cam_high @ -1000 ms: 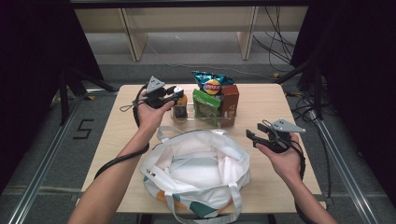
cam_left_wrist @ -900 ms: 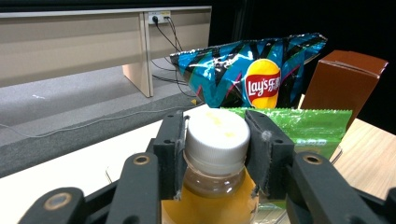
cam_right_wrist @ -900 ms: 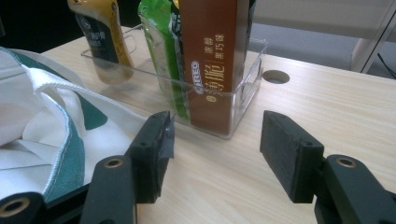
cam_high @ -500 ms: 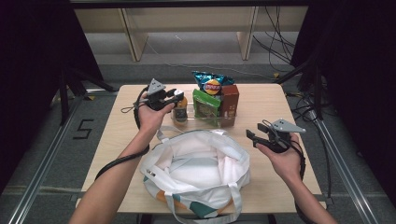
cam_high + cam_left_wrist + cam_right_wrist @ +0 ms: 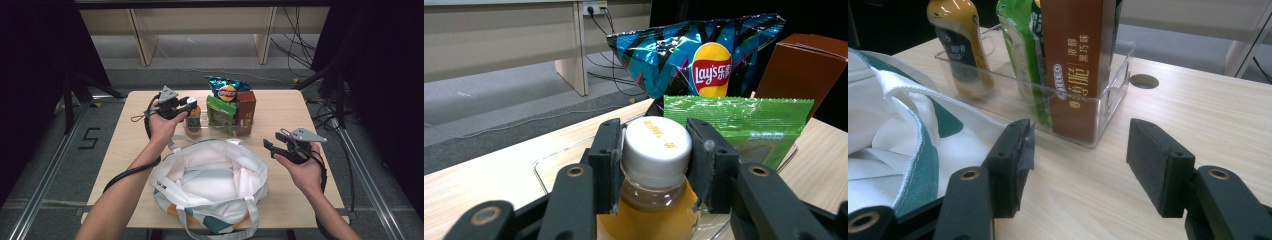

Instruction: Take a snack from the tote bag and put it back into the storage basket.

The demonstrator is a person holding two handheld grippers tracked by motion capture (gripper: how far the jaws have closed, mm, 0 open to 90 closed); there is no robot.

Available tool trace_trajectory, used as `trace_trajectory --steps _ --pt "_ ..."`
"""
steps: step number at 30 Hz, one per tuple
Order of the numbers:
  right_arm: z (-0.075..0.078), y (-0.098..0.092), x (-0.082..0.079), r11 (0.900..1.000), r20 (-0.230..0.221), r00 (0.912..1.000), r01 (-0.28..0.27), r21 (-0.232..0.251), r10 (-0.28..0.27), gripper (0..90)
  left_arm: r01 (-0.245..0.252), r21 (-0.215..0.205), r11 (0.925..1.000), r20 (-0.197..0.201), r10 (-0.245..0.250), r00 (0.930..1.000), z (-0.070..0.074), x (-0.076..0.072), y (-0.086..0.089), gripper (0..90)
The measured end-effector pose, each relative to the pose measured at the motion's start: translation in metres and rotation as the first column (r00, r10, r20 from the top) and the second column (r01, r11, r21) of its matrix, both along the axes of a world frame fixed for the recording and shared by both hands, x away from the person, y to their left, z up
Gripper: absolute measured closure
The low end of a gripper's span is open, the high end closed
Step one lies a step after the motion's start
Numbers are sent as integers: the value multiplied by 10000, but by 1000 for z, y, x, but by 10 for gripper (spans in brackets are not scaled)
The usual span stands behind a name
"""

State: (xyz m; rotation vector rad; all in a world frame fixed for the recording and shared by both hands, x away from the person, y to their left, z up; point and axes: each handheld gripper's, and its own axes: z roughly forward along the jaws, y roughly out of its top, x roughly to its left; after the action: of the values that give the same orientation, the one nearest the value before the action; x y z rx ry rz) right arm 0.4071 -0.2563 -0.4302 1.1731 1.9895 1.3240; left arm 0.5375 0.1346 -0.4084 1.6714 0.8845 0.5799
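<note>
One hand-held gripper [image 5: 654, 165] clamping bottle [image 5: 654, 200], clear tray [image 5: 1108, 95]

The chip bag [image 5: 704, 55] at the tray's far end reads "Lay's" with Chinese characters on its yellow-and-red roundel. The brown box [image 5: 1078, 60] carries white Chinese characters down its side. A black "5" [image 5: 90, 138] marks the floor left of the desk.

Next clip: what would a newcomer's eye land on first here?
Probably the left gripper at the table's far side, its fingers clamped on the white cap of an orange drink bottle standing in a clear tray. Behind the bottle stand a bright blue chip bag, a green packet and a brown box. Nearer the person, a white tote bag gapes open.
</note>
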Motion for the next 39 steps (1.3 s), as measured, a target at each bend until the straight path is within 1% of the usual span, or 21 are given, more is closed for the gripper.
trace_trajectory --steps 2,3,5,7,10,11,14,19,21,23,25,26,27,28,29,31,33,34,36,38,39 --pt "0 -1 1 9999 117 9999 6 -119 -5 439 11 24 10000 -42 -11 10000 -2 0 0 592" --pt "0 0 0 10000 12 10000 26 -7 -26 439 -41 -68 10000 -251 40 9997 -3 -1 0 592" --pt "0 0 0 10000 -2 10000 -5 -7 5 439 -45 -59 10000 -269 44 9996 -4 -1 0 591" --pt "-1 -1 1 9998 195 9998 -66 -175 69 439 -50 -87 9999 -277 48 9996 -4 -1 0 591" --pt "-1 0 1 9999 145 9999 0 -105 1 439 -37 -42 10000 -270 36 9996 -4 -1 0 591" --pt "-1 -1 2 9997 241 9997 -56 -218 62 439 -41 -26 10000 -267 40 9996 -4 -1 0 591" --pt "-1 0 1 9999 213 9998 32 -103 -29 438 -83 -109 9999 -270 80 9996 -5 -1 1 590" --pt "0 -1 1 9996 88 9999 57 -260 -55 438 -83 -228 9997 -342 75 9994 -6 0 5 587" --pt "-1 -1 2 9995 240 9997 37 -302 -30 438 -73 -91 9999 -287 70 9996 -6 -1 5 585" --pt "0 -1 1 9994 179 9998 -68 -351 75 438 -102 -46 9999 -313 101 9995 -6 -1 4 577" --pt "0 -1 1 9994 182 9998 8 -352 -2 437 -108 -16 9999 -400 107 9991 -7 0 3 552" --pt "0 0 1 9997 139 9999 -18 -252 21 437 -109 10 9999 -407 109 9991 -7 0 3 542" --pt "0 -1 1 9994 233 9996 -122 -323 130 437 -106 20 9999 -407 107 9991 -6 0 3 536" --pt "1 0 0 10000 104 9999 15 -62 -15 437 -121 7 9999 -435 122 9990 -6 0 3 529" --pt "1 1 -1 9999 4 9999 136 -20 -136 437 -148 -41 9999 -484 146 9987 -6 -1 3 517" --pt "0 2 0 9996 177 9995 277 108 -279 436 -165 -81 9998 -500 160 9986 -6 -1 3 494" --pt "0 1 0 9996 229 9994 271 88 -273 436 -146 -82 9999 -530 141 9985 -6 -1 3 470" --pt "0 1 0 9998 276 9994 197 -31 -196 436 -141 -72 9999 -544 137 9984 -6 -2 3 460" --pt "0 0 0 9999 197 9997 134 -90 -132 436 -170 -52 9998 -563 167 9983 -6 -3 3 432" --pt "-1 1 0 9997 293 9993 228 -17 -227 436 -217 -159 9996 -583 208 9981 -6 -5 3 396" --pt "0 1 0 9996 214 9994 258 62 -259 436 -230 -167 9996 -588 220 9980 -6 -5 4 378"
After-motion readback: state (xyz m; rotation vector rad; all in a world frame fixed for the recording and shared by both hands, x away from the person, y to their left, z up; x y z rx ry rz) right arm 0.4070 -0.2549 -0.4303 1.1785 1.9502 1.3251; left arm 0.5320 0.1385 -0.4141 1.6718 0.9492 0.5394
